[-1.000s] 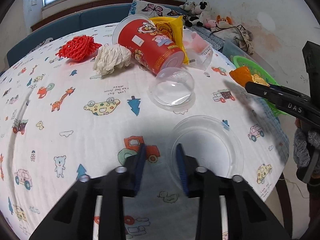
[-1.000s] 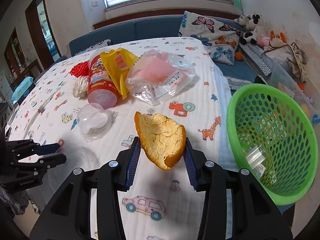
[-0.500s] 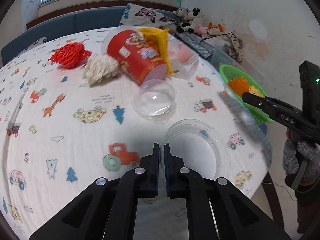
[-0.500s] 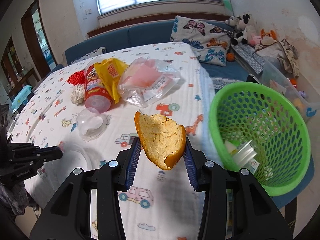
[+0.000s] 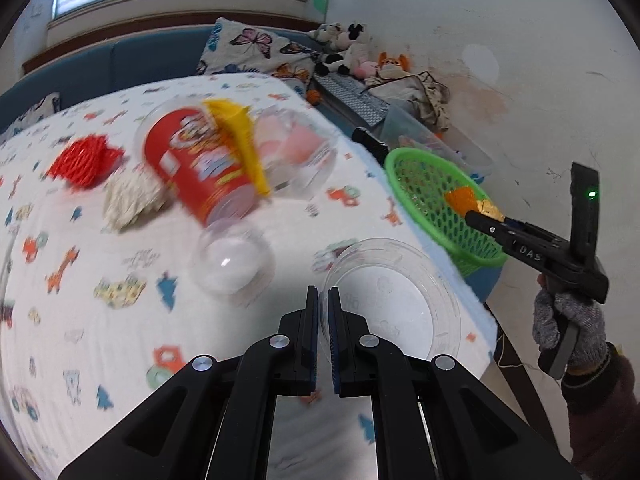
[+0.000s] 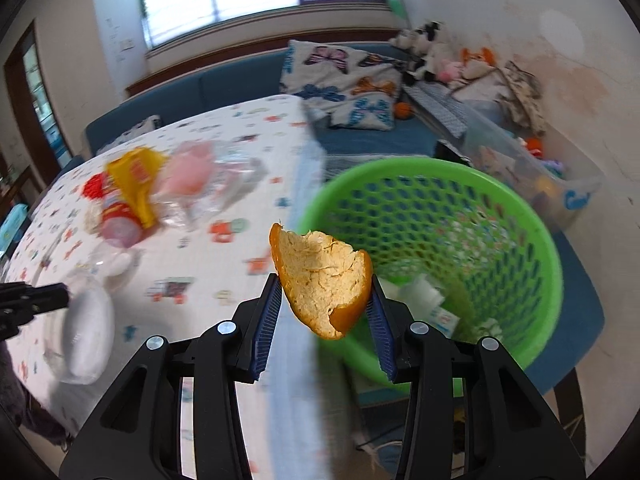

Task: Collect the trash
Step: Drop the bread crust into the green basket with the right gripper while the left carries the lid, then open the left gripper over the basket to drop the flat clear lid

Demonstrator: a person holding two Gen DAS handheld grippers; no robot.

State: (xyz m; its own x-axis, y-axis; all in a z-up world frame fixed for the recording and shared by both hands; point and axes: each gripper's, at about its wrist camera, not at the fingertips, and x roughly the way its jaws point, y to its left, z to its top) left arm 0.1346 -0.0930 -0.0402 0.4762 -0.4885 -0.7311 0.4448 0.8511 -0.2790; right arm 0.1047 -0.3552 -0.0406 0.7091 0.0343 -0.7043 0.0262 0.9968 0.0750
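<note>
On the printed cotton tablecloth point(image 5: 100, 320), patterned with cartoon cars, giraffes and trees, lies a red foam mesh sleeve point(image 5: 82, 160) beside a crumpled white paper wad point(image 5: 132, 198). Next comes a red cylindrical snack tub point(image 5: 196, 168) on its side, its label too blurred to read, with a yellow wrapper point(image 5: 240, 140) across it and a crinkled clear bag point(image 5: 296, 152) with pink contents behind. A clear plastic dome lid point(image 5: 230, 258) sits in front of the tub.

The left gripper point(image 5: 323, 300) is fully closed, its ribbed blue pads pinching the thin rim of a round transparent plastic lid point(image 5: 400, 292) near the table's edge.

Further right stands a green plastic basket point(image 6: 460, 240) with a honeycomb lattice wall, holding white packets. The right gripper point(image 6: 326, 300), marked "DAS" on its side in the left wrist view, is partly open and clamped on a curved orange peel point(image 6: 320, 280), pithy and cracked inside, held at the basket's near rim. A grey knitted glove point(image 5: 568, 328) holds its handle.
</note>
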